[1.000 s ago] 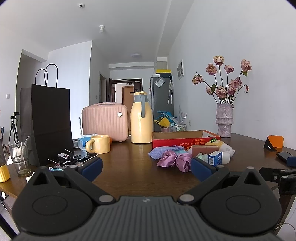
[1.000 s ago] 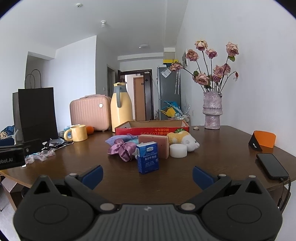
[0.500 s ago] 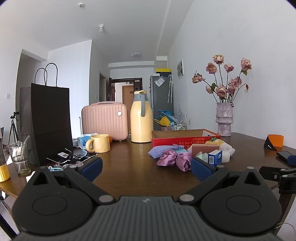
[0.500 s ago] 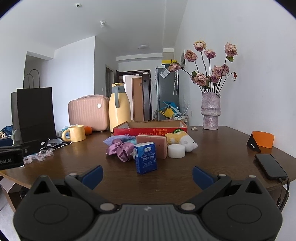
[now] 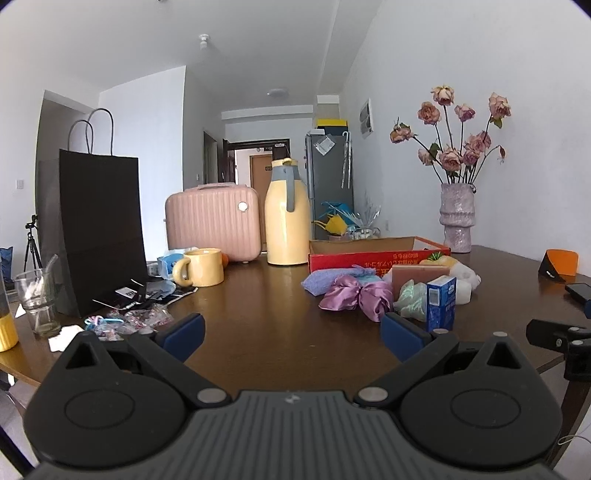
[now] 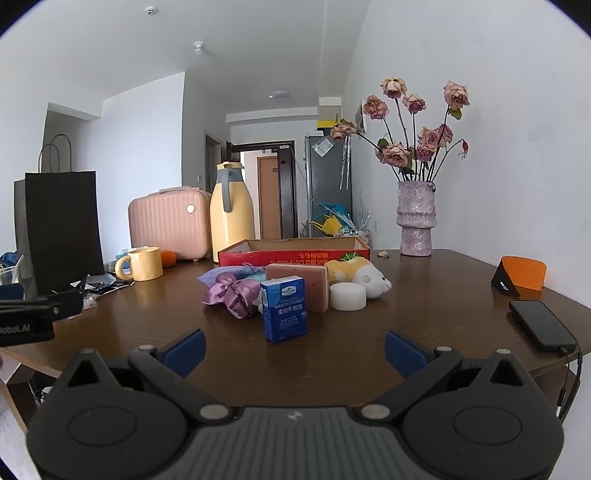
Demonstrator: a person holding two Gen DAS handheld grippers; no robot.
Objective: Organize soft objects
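Walls: plain white (image 6: 498, 122), with a small framed panel (image 5: 365, 120) on the right wall.
Ceiling: white (image 6: 236, 40), carrying a smoke detector (image 6: 149, 10), a small fitting (image 6: 199, 47) and a flush round lamp (image 6: 279, 94).
Corridor: runs straight back to a dark-framed doorway (image 6: 264, 146) and a brown door (image 6: 269, 195).
Fridge: grey, tall (image 6: 327, 181), right of the doorway, a yellow box (image 5: 331, 123) on top.
Table: dark brown wood (image 6: 424, 273), glossy.
Tripod: black (image 5: 31, 240), at far left.
Light: even daylight, reflecting off the table.
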